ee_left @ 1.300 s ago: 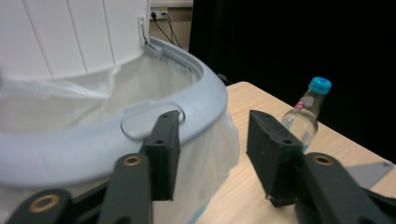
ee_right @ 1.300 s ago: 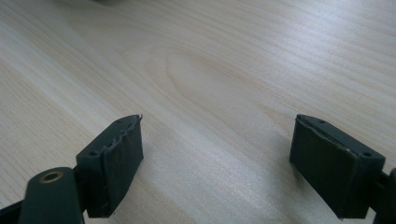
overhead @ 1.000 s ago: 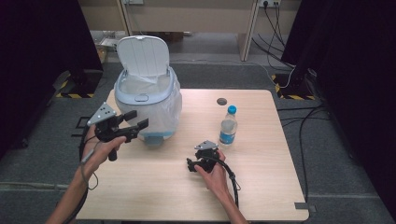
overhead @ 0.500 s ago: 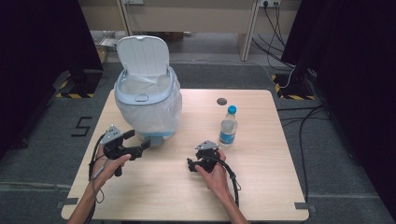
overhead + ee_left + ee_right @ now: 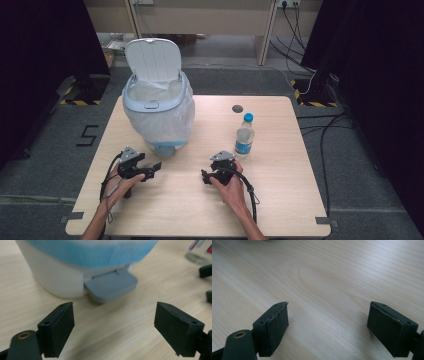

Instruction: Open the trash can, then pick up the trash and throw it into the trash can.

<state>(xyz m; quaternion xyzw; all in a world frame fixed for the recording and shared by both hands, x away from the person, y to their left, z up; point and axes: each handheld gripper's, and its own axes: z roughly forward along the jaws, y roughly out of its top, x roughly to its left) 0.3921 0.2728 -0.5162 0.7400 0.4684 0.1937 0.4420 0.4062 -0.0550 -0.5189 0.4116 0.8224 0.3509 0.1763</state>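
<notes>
A white pedal bin (image 5: 157, 105) with a blue rim, a plastic liner and its lid up stands at the table's back left. My left gripper (image 5: 154, 170) rests low at the table just in front of it, jaws pointing right. In the left gripper view the left gripper (image 5: 113, 327) is open; its jaws have just been opening and nothing is between them. The bin's grey pedal (image 5: 111, 286) lies a short way ahead. My right gripper (image 5: 205, 176) sits on the table mid-front, and in its own view the right gripper (image 5: 328, 327) is open over bare wood.
A clear water bottle (image 5: 244, 135) with a blue cap and label stands upright right of the bin, just behind the right hand. A small dark round hole (image 5: 237, 108) marks the wooden tabletop (image 5: 280, 200). Cables trail from both grippers toward the front edge.
My left hand has come down from beside the bin's side to the table in front of the bin. The right hand and the bottle have not moved.
</notes>
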